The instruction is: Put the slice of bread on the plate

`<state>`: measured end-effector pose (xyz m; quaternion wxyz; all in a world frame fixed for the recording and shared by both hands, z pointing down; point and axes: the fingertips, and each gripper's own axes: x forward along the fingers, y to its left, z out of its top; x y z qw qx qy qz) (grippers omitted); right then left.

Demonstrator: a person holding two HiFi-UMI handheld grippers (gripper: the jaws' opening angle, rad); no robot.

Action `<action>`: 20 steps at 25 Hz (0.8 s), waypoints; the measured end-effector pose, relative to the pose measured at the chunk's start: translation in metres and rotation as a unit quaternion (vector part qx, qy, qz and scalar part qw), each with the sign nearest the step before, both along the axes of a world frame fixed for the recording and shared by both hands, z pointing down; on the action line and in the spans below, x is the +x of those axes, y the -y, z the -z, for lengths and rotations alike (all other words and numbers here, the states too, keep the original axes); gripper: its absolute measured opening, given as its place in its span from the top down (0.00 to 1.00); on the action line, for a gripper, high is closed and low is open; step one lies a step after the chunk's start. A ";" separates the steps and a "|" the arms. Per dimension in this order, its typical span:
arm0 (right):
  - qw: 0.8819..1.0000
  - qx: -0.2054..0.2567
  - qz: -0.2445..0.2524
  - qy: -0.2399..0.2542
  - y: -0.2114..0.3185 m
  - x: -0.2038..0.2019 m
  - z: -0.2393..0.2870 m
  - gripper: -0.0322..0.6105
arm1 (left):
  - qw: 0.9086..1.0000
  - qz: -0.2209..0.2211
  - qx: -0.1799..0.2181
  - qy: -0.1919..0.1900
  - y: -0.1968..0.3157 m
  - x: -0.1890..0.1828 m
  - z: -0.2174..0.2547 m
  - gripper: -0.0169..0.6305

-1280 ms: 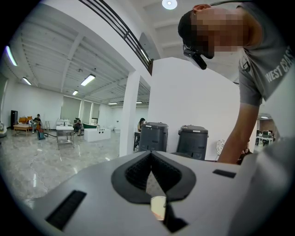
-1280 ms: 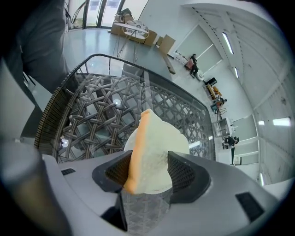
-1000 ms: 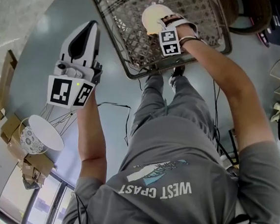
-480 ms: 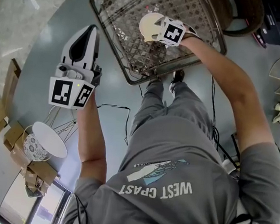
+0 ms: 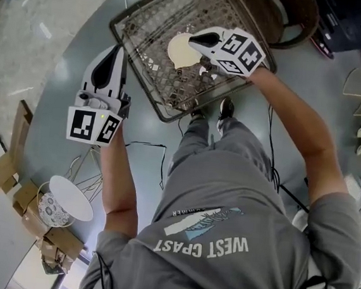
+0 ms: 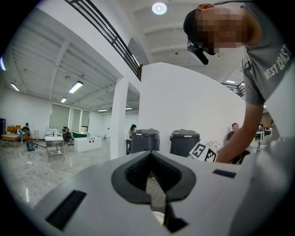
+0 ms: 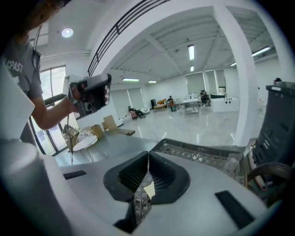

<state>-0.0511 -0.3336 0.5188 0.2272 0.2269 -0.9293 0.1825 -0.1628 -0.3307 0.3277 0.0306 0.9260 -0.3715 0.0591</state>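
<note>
A pale cream round disc (image 5: 177, 51) lies on the wire-mesh table top (image 5: 151, 23). I cannot tell whether it is the plate alone or the bread on it. My right gripper (image 5: 192, 40) hangs above the disc's right edge, clear of it. Its jaws are closing with nothing between them, and in the right gripper view (image 7: 147, 153) their tips meet, with a pale scrap of the disc (image 7: 149, 189) showing through the lower gap. My left gripper (image 5: 116, 49) is held left of the table over the floor, shut and empty (image 6: 150, 154).
A small white round table (image 5: 70, 198) and cardboard pieces (image 5: 10, 162) stand at the lower left. A black cable (image 5: 149, 138) runs over the grey floor. A dark chair (image 5: 288, 11) is behind the mesh table. Two grey bins (image 6: 184, 140) stand ahead of the left gripper.
My right gripper has lifted off the pale disc and rolled, so its marker cube now faces up. The left gripper has risen a little.
</note>
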 end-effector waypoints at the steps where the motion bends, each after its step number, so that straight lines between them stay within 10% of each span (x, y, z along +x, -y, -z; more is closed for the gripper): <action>1: 1.000 0.013 -0.011 0.016 -0.002 0.005 0.017 0.94 | 1.000 -0.004 0.002 -0.001 -0.002 0.004 0.003 0.96; 20: 0.933 0.264 -0.168 0.176 -0.082 0.124 0.333 0.94 | 0.988 -0.086 0.120 -0.034 -0.043 0.102 0.127 0.96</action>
